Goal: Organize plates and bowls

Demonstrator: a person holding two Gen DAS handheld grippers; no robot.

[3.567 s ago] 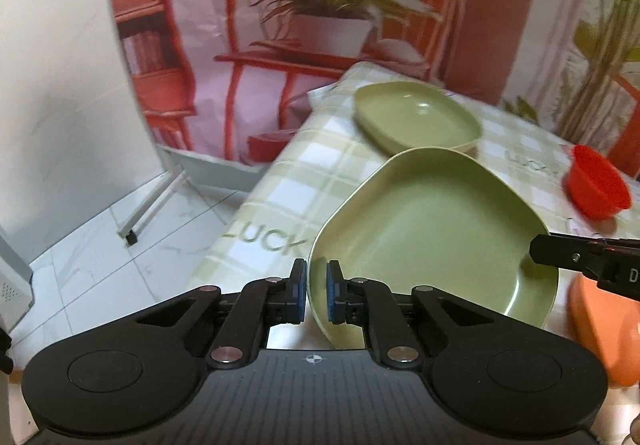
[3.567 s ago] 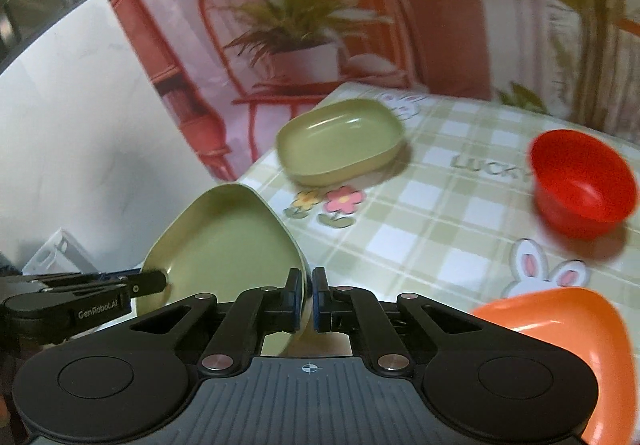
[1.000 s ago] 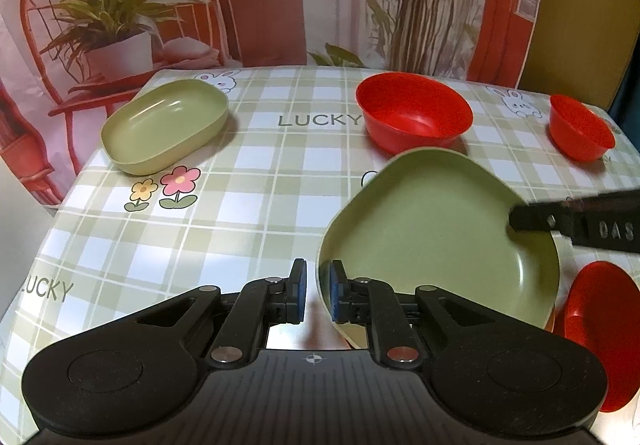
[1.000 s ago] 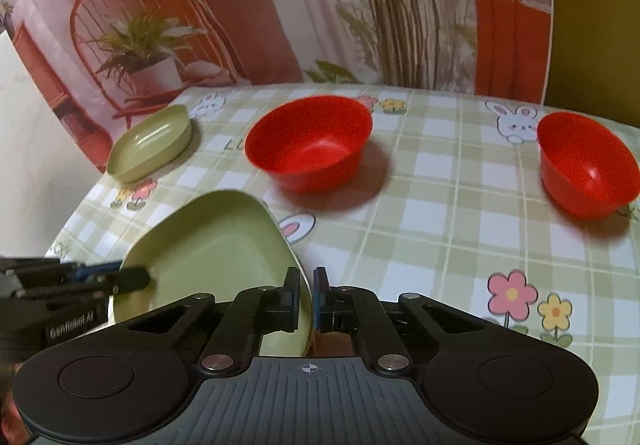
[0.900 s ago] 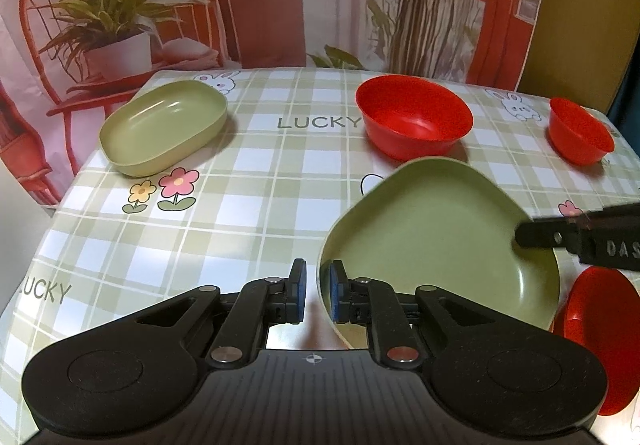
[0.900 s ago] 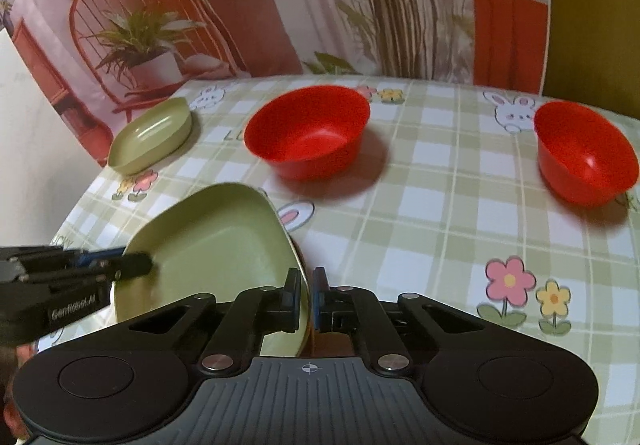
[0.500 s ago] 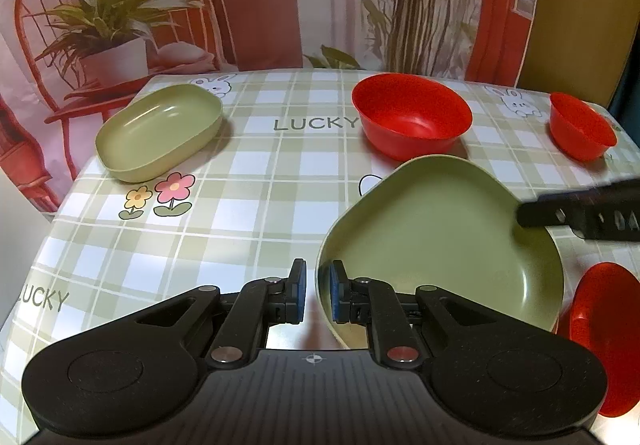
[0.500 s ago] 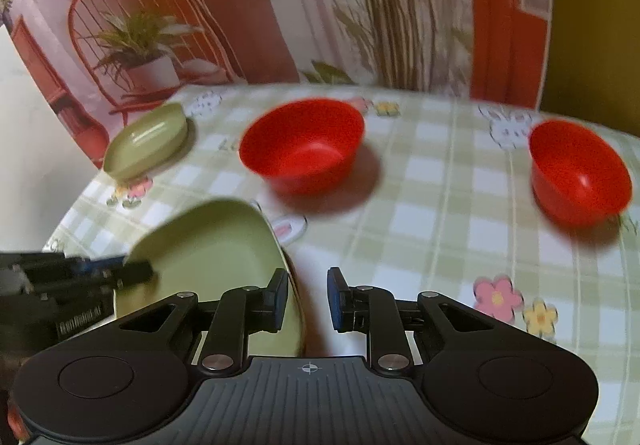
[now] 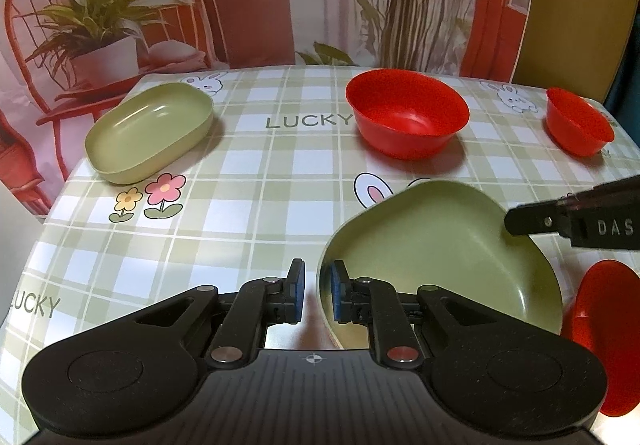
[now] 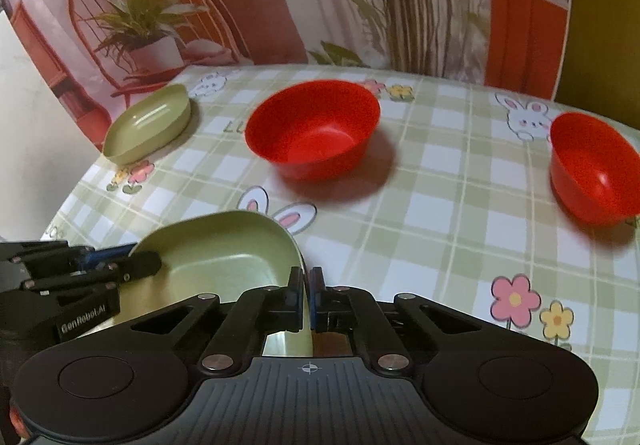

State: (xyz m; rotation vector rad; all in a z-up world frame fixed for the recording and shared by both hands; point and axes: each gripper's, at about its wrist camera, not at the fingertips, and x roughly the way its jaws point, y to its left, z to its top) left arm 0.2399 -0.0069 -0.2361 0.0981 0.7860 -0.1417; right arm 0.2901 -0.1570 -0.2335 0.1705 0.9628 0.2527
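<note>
A large green plate (image 9: pixel 432 265) sits low over the checked table, its near rim between the slightly parted fingers of my left gripper (image 9: pixel 317 291). My right gripper (image 10: pixel 307 299) is shut on the plate's (image 10: pixel 216 249) opposite rim; it also shows at the right of the left wrist view (image 9: pixel 576 221). A smaller green oval dish (image 9: pixel 150 131) lies at the far left. A big red bowl (image 9: pixel 406 117) and a small red bowl (image 9: pixel 578 127) stand at the back. A red plate (image 9: pixel 600 333) lies under the green plate's right edge.
The table (image 9: pixel 248 205) has a green checked cloth with "LUCKY" lettering, rabbits and flowers. Its left edge drops off near the oval dish. A printed backdrop with a chair and plant (image 9: pixel 100 33) hangs behind.
Both grippers carried the green plate from the table's left edge toward the middle and lowered it. The right gripper opened half a second ago and is shut on the rim again.
</note>
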